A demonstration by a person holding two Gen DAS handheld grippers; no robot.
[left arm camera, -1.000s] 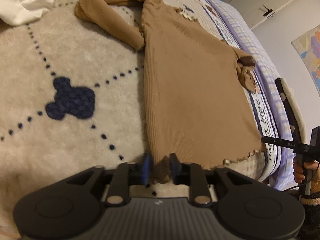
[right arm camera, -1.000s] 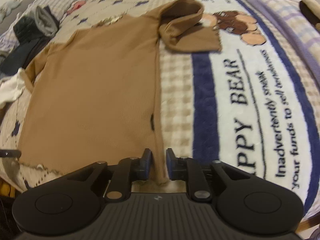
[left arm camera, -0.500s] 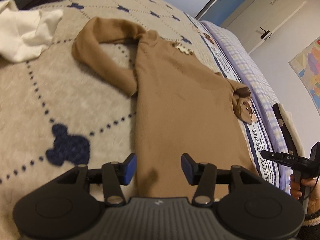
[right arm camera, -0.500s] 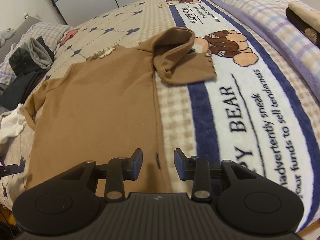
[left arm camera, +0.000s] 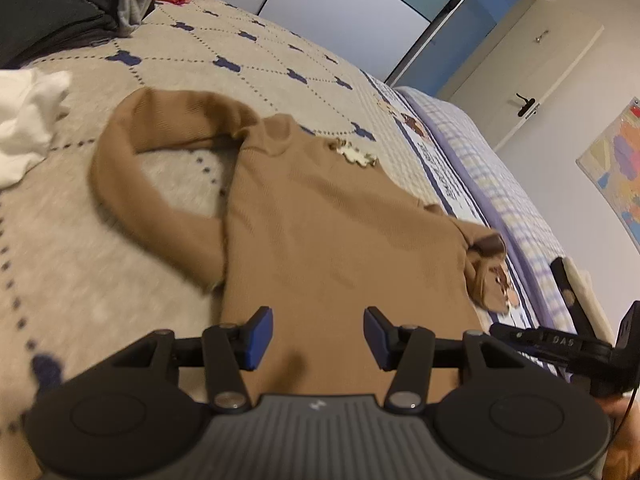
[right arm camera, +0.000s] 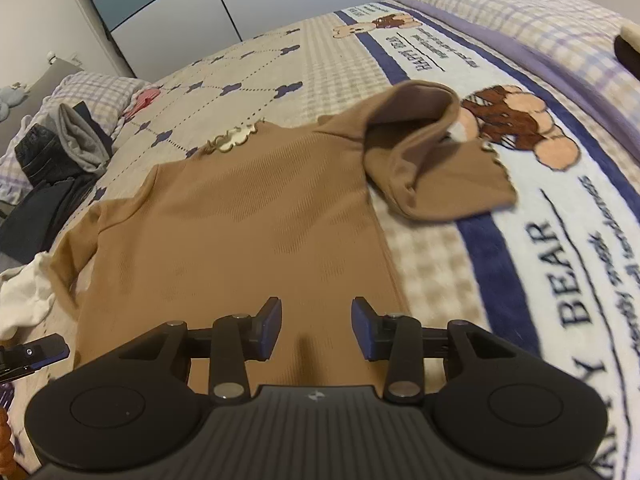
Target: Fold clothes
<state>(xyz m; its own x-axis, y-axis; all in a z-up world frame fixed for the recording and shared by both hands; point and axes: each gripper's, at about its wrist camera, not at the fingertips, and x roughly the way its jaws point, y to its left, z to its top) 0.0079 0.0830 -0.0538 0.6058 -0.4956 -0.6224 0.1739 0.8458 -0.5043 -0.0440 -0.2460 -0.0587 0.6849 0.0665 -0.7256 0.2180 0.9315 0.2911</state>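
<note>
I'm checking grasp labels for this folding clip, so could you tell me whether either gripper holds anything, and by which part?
Nothing is held. The left gripper is open over the brown top, and the right gripper, its jaws opening, has no cloth pinched.

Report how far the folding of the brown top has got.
Done: the brown top lies spread flat, front up, on the bed blanket.
In hand: nothing. The left gripper is open over the hem; the right gripper hangs there too, its jaws opening with no cloth pinched.
Left: no fold of the body shows. The left sleeve and right sleeve lie loosely bent outside the body.
</note>
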